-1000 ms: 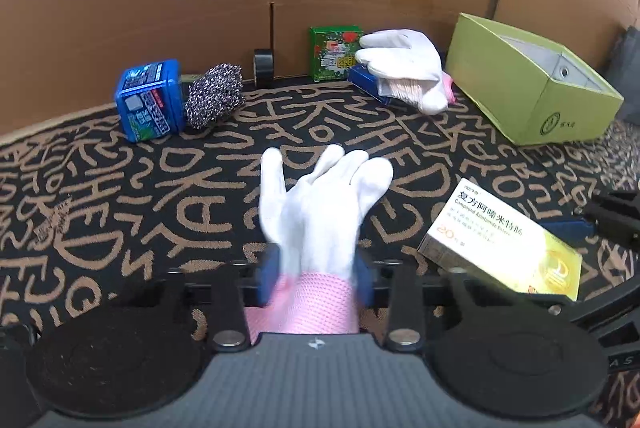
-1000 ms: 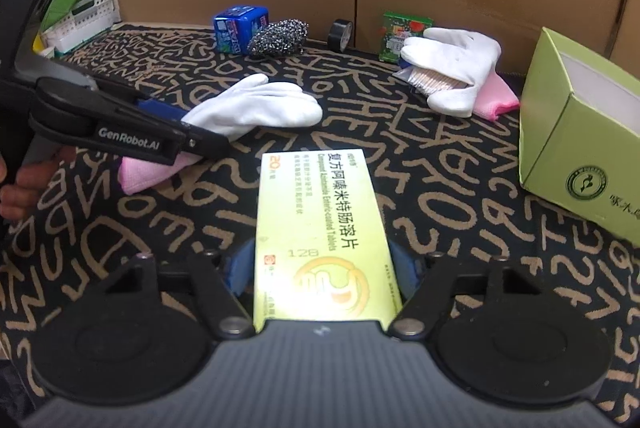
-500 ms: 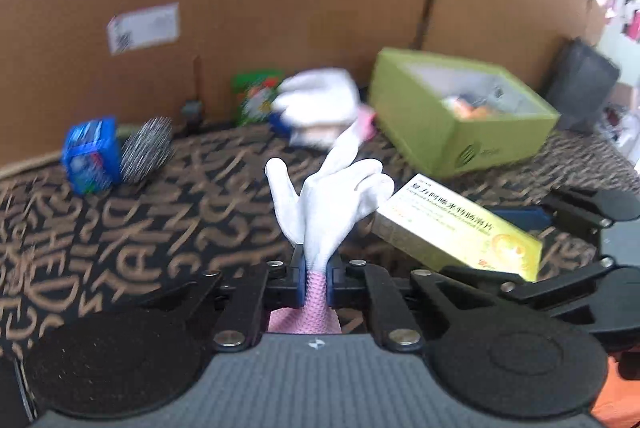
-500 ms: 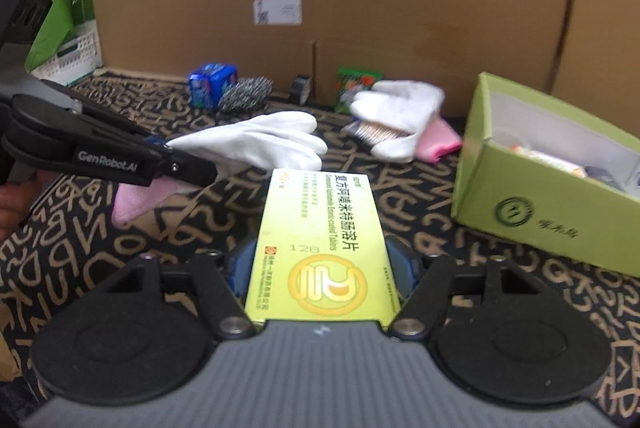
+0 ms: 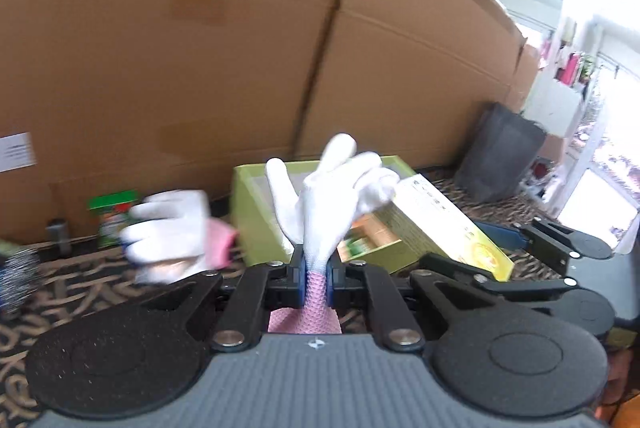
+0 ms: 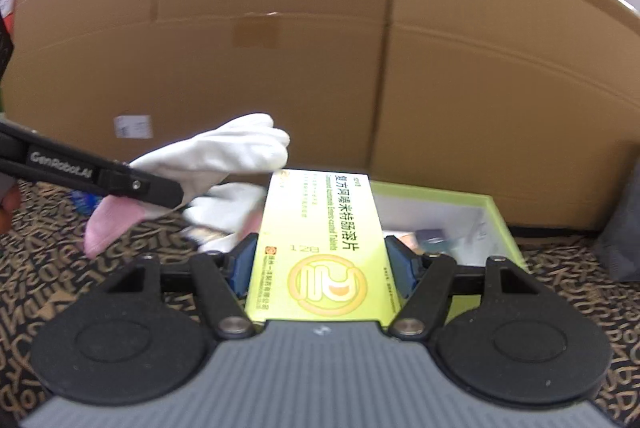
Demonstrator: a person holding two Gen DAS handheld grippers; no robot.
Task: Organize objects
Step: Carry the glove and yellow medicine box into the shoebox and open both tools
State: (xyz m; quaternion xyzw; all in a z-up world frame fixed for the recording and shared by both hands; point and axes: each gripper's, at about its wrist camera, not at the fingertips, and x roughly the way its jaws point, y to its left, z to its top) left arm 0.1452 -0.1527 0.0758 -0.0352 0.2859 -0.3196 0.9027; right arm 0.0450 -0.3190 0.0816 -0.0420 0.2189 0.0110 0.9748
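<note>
1. Blur hides the things at 9 o'clock: a second glove and a green packet.
2. Tabletop cloth is black with tan letters; a cardboard wall stands behind.
3. The left gripper squeezes the white glove by its pink cuff.
4. The right gripper clamps the yellow medicine box.
5. Both now sit higher, near the green box at 12 o'clock.

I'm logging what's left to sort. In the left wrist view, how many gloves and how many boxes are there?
Gloves: 2 (held glove, other glove)
Boxes: 3 (open box, yellow box, small green box)
Total: 5
</note>
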